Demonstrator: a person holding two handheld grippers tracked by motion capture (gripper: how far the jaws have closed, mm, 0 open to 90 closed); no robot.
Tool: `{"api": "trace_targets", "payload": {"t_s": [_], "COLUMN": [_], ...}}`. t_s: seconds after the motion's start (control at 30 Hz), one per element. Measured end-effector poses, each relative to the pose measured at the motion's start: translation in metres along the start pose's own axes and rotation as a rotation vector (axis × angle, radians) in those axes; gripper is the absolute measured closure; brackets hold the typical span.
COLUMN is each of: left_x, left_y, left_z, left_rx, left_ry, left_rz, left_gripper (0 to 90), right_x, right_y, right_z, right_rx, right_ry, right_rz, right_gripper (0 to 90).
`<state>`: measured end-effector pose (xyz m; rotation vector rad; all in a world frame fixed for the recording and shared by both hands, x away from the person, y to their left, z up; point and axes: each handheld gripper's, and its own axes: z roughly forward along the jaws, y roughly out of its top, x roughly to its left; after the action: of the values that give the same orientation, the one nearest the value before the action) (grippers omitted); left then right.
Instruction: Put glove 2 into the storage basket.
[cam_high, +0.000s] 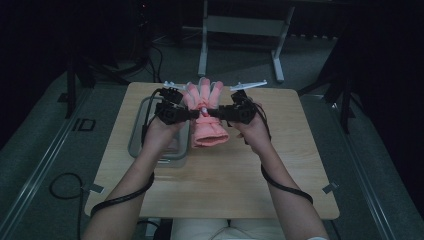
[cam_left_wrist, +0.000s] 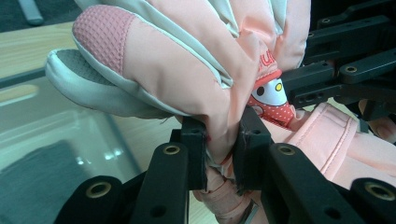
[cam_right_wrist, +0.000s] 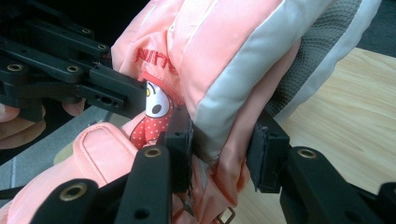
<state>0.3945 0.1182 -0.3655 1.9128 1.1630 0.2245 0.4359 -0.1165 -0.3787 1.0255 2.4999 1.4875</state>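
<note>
1. Pink padded glove (cam_high: 205, 112) hangs between the two grippers above the wooden table (cam_high: 280, 165), near its far-middle edge; fingers point to 12 o'clock in the high view, cuff to 6 o'clock; so long axis runs 12–6, crosswise to the line joining the grippers.
2. Left gripper (cam_high: 191, 114) sits at the glove's 9 o'clock, right gripper (cam_high: 212, 114) at its 3 o'clock; both come in at the narrow wrist section, w/ neither hand clearly nearer; any coming move looks to depend on both holding level, as judged from the even pinch.
3. Left gripper: jaws closed tight on a fold of the glove's wrist fabric; in the left gripper view (cam_left_wrist: 223, 156) the pads squeeze pink cloth, cartoon patch (cam_left_wrist: 270, 95) just at 1 o'clock of them.
4. Right gripper: jaws partly closed, clamped on a thicker bunch of pink-and-grey fabric (cam_right_wrist: 223, 151) in the right gripper view; grip looks firm.
5. Grey metal tray (cam_high: 137, 135) lies on the table under the left hand (cam_high: 160, 132), at 8 o'clock of the glove; glove is clear of it.
</note>
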Motion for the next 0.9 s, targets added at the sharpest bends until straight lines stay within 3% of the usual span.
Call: {"api": "trace_targets", "payload": {"t_s": [0.37, 0.6, 0.77, 0.9], "left_x": [0.026, 0.049, 0.067, 0.080], "left_y": [-0.008, -0.020, -0.031, -0.040], "left_z": [-0.030, -0.052, -0.057, -0.051], "left_rx": [-0.005, -0.024, -0.029, -0.030], "left_ry": [0.054, 0.103, 0.122, 0.118], "left_rz": [-0.043, -0.092, -0.131, -0.171], "left_gripper": [76.1, 76.1, 76.1, 76.2], "right_x": [0.021, 0.037, 0.043, 0.042], "right_y": [0.022, 0.039, 0.045, 0.047], "right_z": [0.033, 0.064, 0.088, 0.104], "right_rx": [0.026, 0.051, 0.086, 0.116], "right_ry": [0.044, 0.088, 0.113, 0.118], "right_rz": [-0.034, -0.062, -0.075, -0.080], "right_gripper": [64.7, 64.7, 64.6, 64.6]}}
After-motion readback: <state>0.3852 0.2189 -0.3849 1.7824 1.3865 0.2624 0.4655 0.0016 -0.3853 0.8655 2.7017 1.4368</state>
